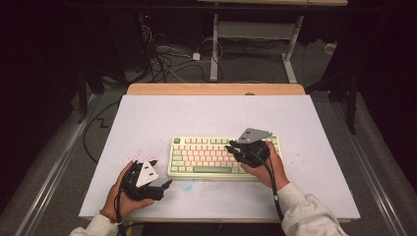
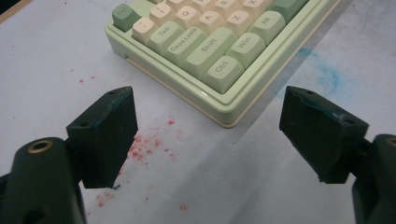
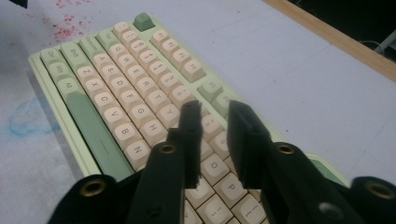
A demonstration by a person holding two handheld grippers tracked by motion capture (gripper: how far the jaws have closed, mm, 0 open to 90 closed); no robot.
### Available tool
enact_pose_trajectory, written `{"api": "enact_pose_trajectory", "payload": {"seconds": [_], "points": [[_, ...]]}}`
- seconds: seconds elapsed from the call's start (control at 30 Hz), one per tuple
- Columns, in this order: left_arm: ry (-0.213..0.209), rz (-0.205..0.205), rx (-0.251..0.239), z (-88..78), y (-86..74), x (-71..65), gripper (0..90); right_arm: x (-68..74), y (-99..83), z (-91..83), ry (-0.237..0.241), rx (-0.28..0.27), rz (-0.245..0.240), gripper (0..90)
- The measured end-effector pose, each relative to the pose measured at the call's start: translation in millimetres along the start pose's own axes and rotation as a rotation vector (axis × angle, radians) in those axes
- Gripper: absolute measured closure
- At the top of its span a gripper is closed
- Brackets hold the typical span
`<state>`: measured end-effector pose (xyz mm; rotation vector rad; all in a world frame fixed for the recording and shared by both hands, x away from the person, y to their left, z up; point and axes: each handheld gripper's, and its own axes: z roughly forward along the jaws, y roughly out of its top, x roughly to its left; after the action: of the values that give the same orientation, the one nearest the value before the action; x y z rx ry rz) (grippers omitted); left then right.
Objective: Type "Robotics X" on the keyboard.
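A white board [image 1: 147, 118] is lying on a wooden table [image 1: 216, 89], and the wood is peeking out along the far edge in the upper middle of the high view. Little red specks [image 2: 144, 144] and a blue smudge [image 2: 327, 77] are dotting the board. Behind the table, the room is dark, with cables [image 1: 162, 59] lying on the floor.

A green and cream keyboard [image 1: 206, 157] is sitting in the lower middle of the board, near the front edge. Lots of bare board is lying open behind it and to its left.

The left gripper [image 1: 160, 174] is resting at the lower left, just beside the keyboard's corner. Its jaws are standing wide apart with nothing between them.

The right gripper [image 1: 232, 146] is hanging over the right part of the keyboard. Its jaws are parted a little, and they are holding nothing. The keys [image 3: 140, 93] are showing below them in the right gripper view.
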<state>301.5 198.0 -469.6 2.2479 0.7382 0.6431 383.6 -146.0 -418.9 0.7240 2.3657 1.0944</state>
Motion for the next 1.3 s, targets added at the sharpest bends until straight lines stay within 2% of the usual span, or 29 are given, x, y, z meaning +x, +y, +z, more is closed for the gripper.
{"api": "enact_pose_trajectory", "payload": {"seconds": [0.4,0.6,0.83,1.03,1.3], "points": [[-0.003,0.000,0.003,0.8,0.5,-0.2,17.7,-4.8,-1.7,-16.0,-0.043,-0.057,0.002,36.6],[-0.005,0.004,0.000,0.0,0.7,-0.1,17.7,-3.3,-3.3,-22.7,-0.074,-0.082,-0.006,27.1],[0.003,-0.005,-0.011,-1.7,1.9,1.1,17.7,-2.3,-7.9,-30.9,-0.101,-0.097,-0.022,22.1],[0.000,-0.023,-0.028,-3.1,2.4,1.6,19.4,-3.8,-13.6,-39.0,-0.114,-0.106,-0.024,21.8],[-0.001,-0.026,-0.021,-4.4,2.9,0.9,22.7,-4.6,-22.2,-50.2,-0.137,-0.112,-0.031,22.1]]}}
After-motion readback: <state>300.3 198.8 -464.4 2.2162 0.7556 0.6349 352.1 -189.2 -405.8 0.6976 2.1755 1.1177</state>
